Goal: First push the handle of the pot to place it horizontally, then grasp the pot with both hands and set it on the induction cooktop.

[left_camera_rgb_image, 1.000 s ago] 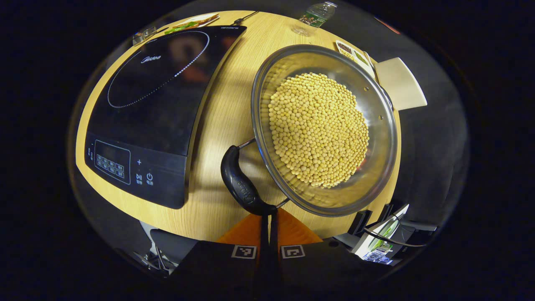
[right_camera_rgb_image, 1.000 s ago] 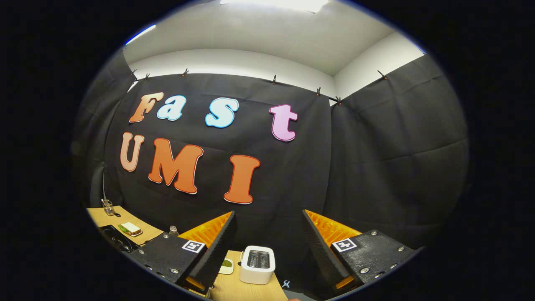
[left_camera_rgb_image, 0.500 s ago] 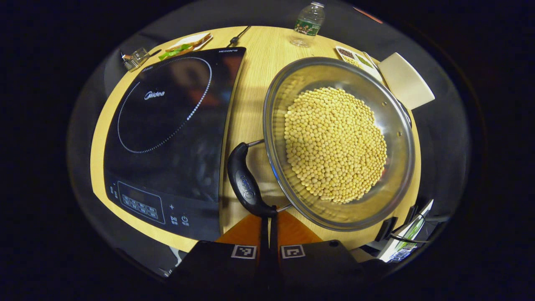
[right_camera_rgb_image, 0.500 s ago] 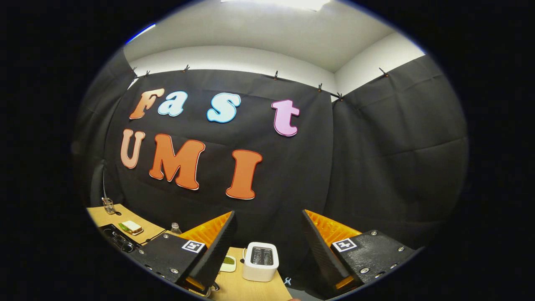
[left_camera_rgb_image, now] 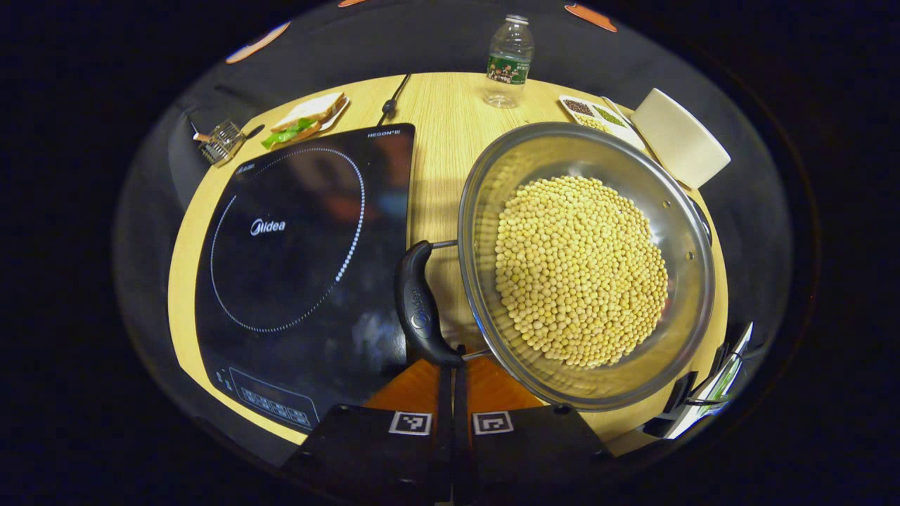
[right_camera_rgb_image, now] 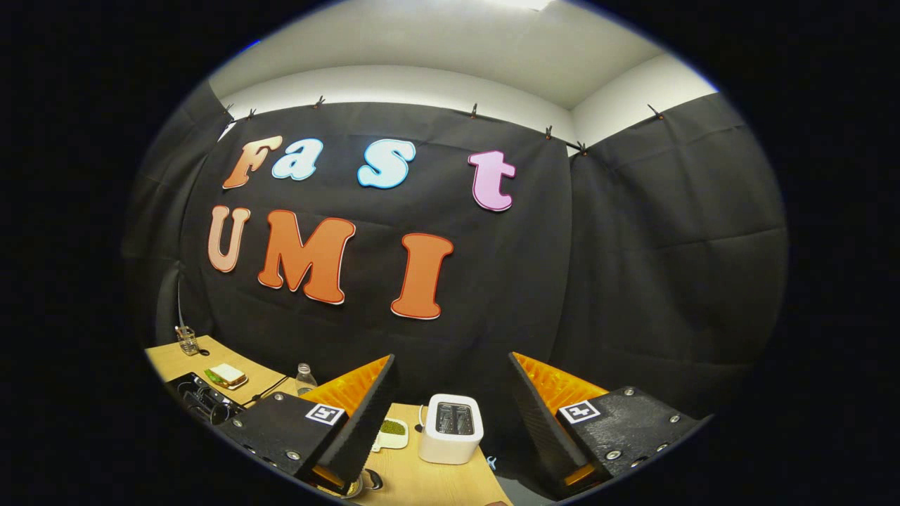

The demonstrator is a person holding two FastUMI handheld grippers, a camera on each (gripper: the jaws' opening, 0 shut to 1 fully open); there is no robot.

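Evidently the left gripper (left_camera_rgb_image: 453, 369), fingers pressed together, had nudged the handle (left_camera_rgb_image: 420, 306) nearer level beside the pot (left_camera_rgb_image: 587, 263), centre-right. The right gripper (right_camera_rgb_image: 450, 397) stood wide open, empty, unmoved; the cooktop (left_camera_rgb_image: 295, 260), centre-left, awaited.

On the tabletop (left_camera_rgb_image: 436, 140), the pot (left_camera_rgb_image: 587, 263) serves as landmark: the induction cooktop (left_camera_rgb_image: 302, 260) lies left of it, its handle (left_camera_rgb_image: 420, 309) between them. Behind the pot stand a bottle (left_camera_rgb_image: 508, 62), a divided dish (left_camera_rgb_image: 594, 112) and a toaster (left_camera_rgb_image: 678, 137); a sandwich (left_camera_rgb_image: 306, 116) lies far left behind.
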